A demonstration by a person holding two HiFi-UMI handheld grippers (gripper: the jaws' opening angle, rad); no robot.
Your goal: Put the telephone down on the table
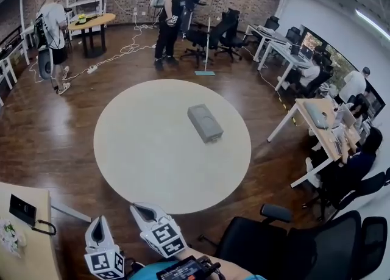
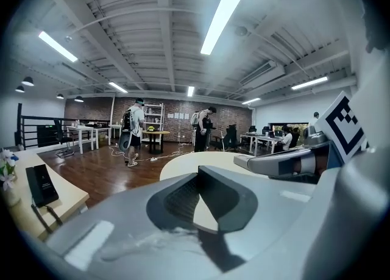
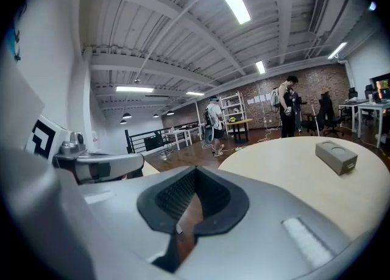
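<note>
partly cut off below: left hand-held gripper (image 1: 97,222), right hand-held gripper (image 1: 144,211).

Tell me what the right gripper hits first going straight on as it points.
Probably the near left edge of the round table; depth is unclear, so the right gripper may miss it and reach the floor. The telephone lies right of that line.

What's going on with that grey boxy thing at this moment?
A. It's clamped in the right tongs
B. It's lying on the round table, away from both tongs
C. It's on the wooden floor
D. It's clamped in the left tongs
B: the grey box lies flat on the round table, while the left tongs and right tongs sit shut and empty at the near edge, apart from it.
</note>
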